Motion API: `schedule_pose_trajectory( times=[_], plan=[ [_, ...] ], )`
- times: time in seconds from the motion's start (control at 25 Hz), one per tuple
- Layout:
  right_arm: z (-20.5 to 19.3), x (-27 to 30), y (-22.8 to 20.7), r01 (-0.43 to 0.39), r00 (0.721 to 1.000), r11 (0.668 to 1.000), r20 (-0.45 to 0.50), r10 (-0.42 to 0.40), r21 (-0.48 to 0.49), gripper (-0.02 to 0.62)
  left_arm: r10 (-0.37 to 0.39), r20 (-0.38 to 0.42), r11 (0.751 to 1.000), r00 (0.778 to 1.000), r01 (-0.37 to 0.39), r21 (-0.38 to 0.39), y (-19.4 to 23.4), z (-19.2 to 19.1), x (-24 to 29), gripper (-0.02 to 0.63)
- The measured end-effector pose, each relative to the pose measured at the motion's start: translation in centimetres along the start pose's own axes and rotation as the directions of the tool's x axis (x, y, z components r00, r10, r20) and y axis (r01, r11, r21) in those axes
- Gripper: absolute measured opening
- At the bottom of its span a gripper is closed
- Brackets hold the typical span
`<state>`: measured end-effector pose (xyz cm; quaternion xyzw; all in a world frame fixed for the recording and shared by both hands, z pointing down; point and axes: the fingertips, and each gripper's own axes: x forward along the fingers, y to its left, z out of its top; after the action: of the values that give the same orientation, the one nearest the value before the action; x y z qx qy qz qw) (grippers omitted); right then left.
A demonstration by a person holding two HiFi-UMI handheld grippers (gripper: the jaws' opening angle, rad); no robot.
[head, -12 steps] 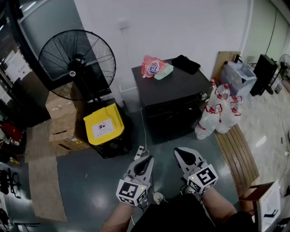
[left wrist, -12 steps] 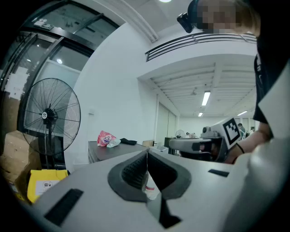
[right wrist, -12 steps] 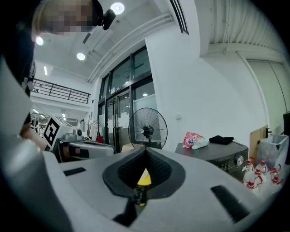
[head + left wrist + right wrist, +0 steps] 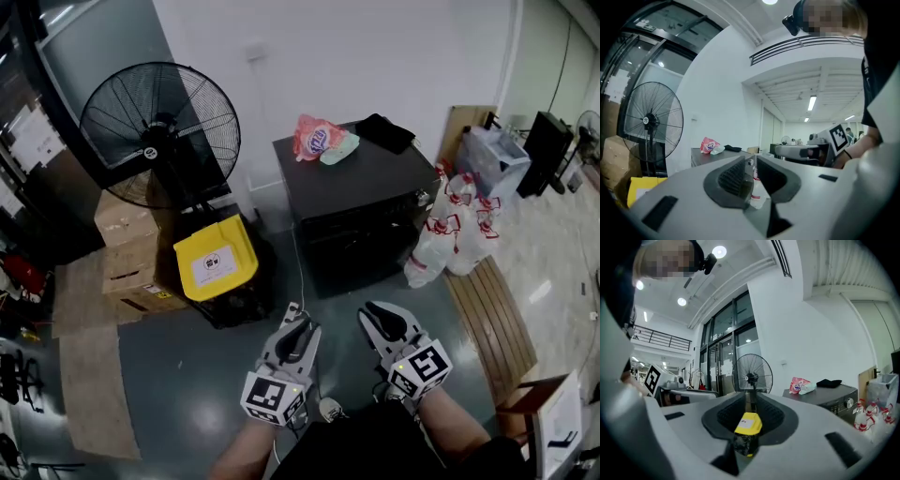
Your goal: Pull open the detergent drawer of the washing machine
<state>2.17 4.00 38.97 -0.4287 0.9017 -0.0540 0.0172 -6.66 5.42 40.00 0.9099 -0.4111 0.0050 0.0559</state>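
Note:
The dark washing machine [image 4: 354, 183] stands against the white wall, some way ahead of both grippers. Its control strip with a knob [image 4: 848, 403] shows in the right gripper view; I cannot make out the detergent drawer itself. The machine's grey top [image 4: 700, 156] also shows in the left gripper view. My left gripper [image 4: 298, 332] and right gripper [image 4: 375, 320] are held low and side by side over the floor, pointing level toward the machine. Both are shut with nothing between their jaws, and neither touches anything.
A pink bag [image 4: 316, 138] and a black cloth [image 4: 384, 132] lie on the machine. A large standing fan [image 4: 159, 122], a yellow-lidded bin [image 4: 215, 256] and cardboard boxes [image 4: 128, 253] are to the left. White bags [image 4: 450, 230] and a wooden bench [image 4: 491, 319] are to the right.

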Motion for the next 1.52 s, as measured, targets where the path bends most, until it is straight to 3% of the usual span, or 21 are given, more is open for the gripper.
schedule_pose_trajectory(
  times=[0.08, 0.12, 0.2, 0.32, 0.64, 1.04, 1.36, 1.52],
  plan=[
    [-0.1, 0.2, -0.1, -0.005, 1.0, 0.999, 0.011, 0.004, 0.054, 0.15, 0.001, 0.017, 1.0, 1.0, -0.001, -0.002, 0.3, 0.3, -0.1, 0.198],
    [-0.2, 0.3, -0.3, -0.005, 1.0, 0.996, 0.021, 0.003, 0.091, 0.179, 0.004, 0.021, 1.0, 1.0, -0.004, 0.001, 0.4, 0.5, -0.1, 0.235],
    [-0.2, 0.6, -0.9, -0.004, 0.999, 0.983, 0.045, -0.004, 0.182, 0.227, 0.008, 0.023, 1.0, 1.0, -0.008, 0.006, 0.7, 0.6, -0.2, 0.244],
    [-0.5, 1.2, -1.6, 0.005, 0.998, 0.962, 0.058, -0.021, 0.274, 0.25, 0.013, 0.015, 1.0, 1.0, -0.013, 0.0, 1.3, 0.9, -0.5, 0.252],
    [-1.4, 3.2, -2.7, 0.004, 0.999, 0.939, 0.041, -0.019, 0.343, 0.264, 0.033, 0.016, 0.999, 0.999, -0.033, -0.005, 2.6, 0.8, 0.3, 0.255],
    [-3.5, 9.2, -7.4, -0.033, 0.999, 0.889, 0.033, 0.02, 0.456, 0.298, 0.07, -0.01, 0.997, 0.997, -0.07, 0.025, 5.9, 0.9, 4.7, 0.264],
    [-6.8, 15.4, -13.6, -0.047, 0.998, 0.815, -0.014, 0.068, 0.578, 0.307, 0.116, -0.059, 0.993, 0.992, -0.113, 0.041, 9.3, 0.4, 11.3, 0.265],
    [-9.0, 18.5, -16.6, -0.036, 0.996, 0.759, -0.04, 0.081, 0.651, 0.314, 0.142, -0.068, 0.989, 0.988, -0.139, 0.049, 11.3, 0.5, 14.2, 0.265]
  ],
)
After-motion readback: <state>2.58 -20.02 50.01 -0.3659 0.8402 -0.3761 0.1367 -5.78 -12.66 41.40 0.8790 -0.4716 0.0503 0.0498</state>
